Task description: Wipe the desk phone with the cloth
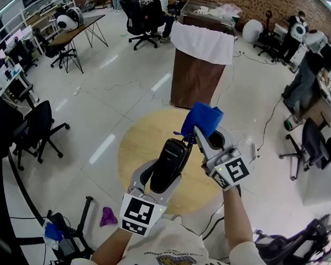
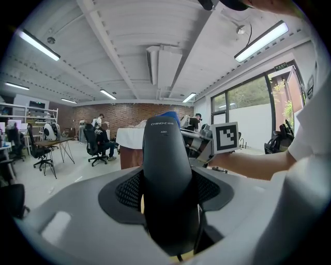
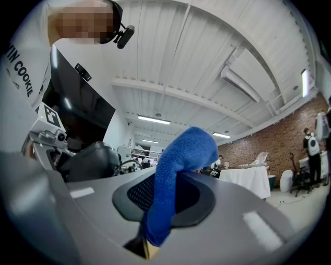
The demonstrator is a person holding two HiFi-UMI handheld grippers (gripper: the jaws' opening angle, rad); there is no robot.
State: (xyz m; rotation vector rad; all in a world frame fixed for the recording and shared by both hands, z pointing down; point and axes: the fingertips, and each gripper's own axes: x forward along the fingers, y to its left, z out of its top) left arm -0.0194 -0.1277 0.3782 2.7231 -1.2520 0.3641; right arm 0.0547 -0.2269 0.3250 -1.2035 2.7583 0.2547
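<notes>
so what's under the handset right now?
The handset is held up in the left gripper, whose jaws clamp its sides. Below it lies the round wooden table. The patch of tabletop straight beneath is covered by handset and gripper, so anything there cannot be seen.

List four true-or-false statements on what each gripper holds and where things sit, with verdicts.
1. The left gripper is shut on the handset. True.
2. The right gripper is empty. False: its jaws are shut on the blue cloth.
3. The handset lies on the table. False: it is held up above it.
4. A purple rag lies on the floor. True.
</notes>
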